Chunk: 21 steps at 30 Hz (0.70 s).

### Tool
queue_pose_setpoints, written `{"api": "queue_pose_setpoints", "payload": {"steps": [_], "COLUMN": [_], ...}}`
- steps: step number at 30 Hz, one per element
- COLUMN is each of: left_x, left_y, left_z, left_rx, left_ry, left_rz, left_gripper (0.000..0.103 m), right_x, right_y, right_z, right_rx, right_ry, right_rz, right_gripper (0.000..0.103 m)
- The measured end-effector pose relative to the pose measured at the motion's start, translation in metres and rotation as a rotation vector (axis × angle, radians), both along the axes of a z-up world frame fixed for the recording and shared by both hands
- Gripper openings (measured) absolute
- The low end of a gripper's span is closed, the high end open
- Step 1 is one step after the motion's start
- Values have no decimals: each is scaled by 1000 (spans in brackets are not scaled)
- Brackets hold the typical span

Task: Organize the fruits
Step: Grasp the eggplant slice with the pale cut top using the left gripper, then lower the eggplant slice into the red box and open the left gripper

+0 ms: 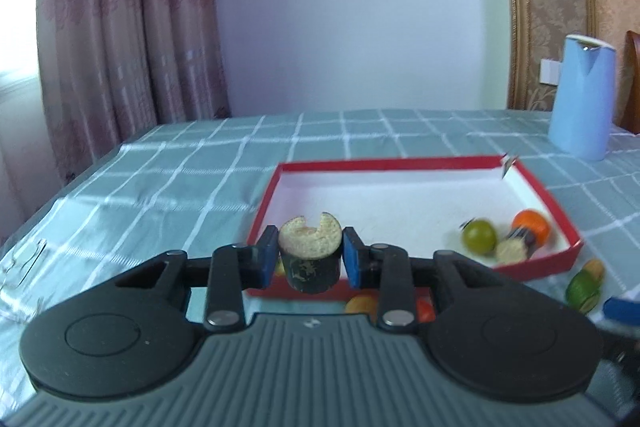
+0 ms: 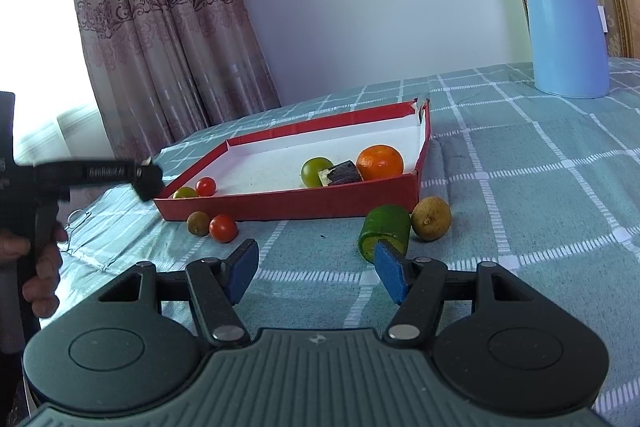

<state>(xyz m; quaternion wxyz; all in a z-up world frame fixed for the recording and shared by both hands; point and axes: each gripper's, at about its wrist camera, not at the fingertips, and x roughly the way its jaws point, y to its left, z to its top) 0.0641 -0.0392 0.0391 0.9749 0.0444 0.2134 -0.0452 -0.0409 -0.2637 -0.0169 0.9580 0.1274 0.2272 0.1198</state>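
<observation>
Transport underway: our left hand-held gripper [image 1: 310, 257] pinched a dark cut piece [image 1: 310, 251] at centre frame; next we judged lowering into the red tray [image 1: 400, 161], right hand-held gripper [image 2: 316, 273] spread empty.

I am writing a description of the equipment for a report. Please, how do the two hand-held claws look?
Both look alike. The left claw and the right claw have blue rectangular pads on black linkage arms with silver pivot pins. Behind them sit two round black discs and a ribbed grey body with a small emblem. No cables show.
</observation>
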Motion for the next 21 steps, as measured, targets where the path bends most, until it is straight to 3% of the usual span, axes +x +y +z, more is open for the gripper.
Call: {"api": "queue_pose_setpoints", "payload": {"steps": [5,12,21], "left_x": [20,53,66], "left_y": [-15,-18,-18], "left_z": [4,-15,-31], "left_rx": [3,-24,-15], "left_ry": [13,90,128], "left_rz": [-14,-16,-14], "left_gripper": [31,31,31], "right_x": [-1,0,0], "right_y": [0,-2,-3], "right_z": [0,0,0], "right_rx": [3,13,18], "right_ry": [1,3,7], "right_rz": [1,8,13], "right_gripper": [63,63,63]}}
